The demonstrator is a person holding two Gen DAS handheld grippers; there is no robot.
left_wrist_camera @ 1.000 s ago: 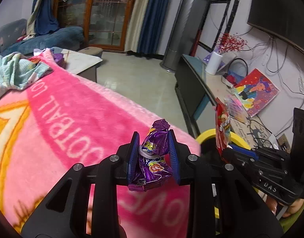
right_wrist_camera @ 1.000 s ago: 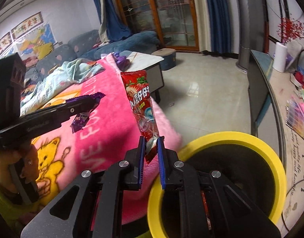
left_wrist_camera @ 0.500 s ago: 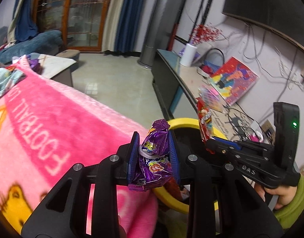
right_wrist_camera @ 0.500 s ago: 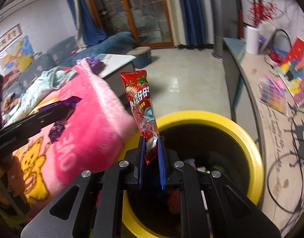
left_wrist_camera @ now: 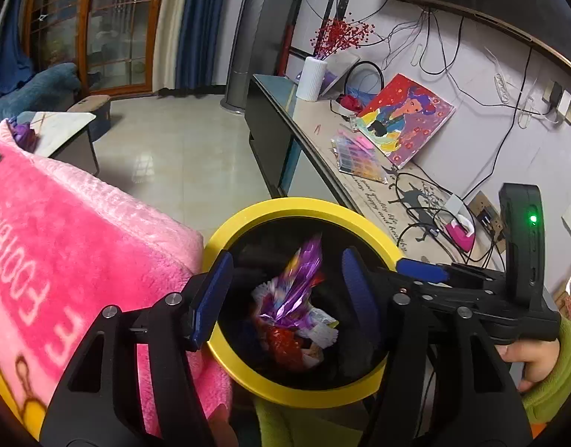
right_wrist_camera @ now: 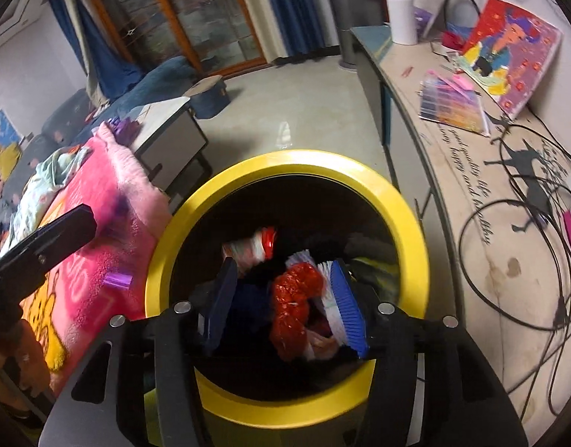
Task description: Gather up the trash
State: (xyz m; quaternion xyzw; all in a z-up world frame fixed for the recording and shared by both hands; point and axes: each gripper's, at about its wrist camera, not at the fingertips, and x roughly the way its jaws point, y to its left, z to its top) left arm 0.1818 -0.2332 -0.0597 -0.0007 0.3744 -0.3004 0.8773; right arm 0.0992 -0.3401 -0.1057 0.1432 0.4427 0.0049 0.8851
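Pink blanket left of both tongs. Yellow-rimmed bin directly below them. Left tongs spread wide, gripping nothing; right tongs likewise released. Purple wrapper, blurred, between left tongs inside bin; red wrapper among trash beneath right tongs.

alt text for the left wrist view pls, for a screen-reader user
The open left gripper sits over a yellow-rimmed trash bin, with a blurred purple snack wrapper between its spread fingers above the trash inside. A pink blanket lies left; the right gripper reaches in from the right.

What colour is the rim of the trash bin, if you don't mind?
Bright yellow rim, black inside; the right wrist view shows it best.
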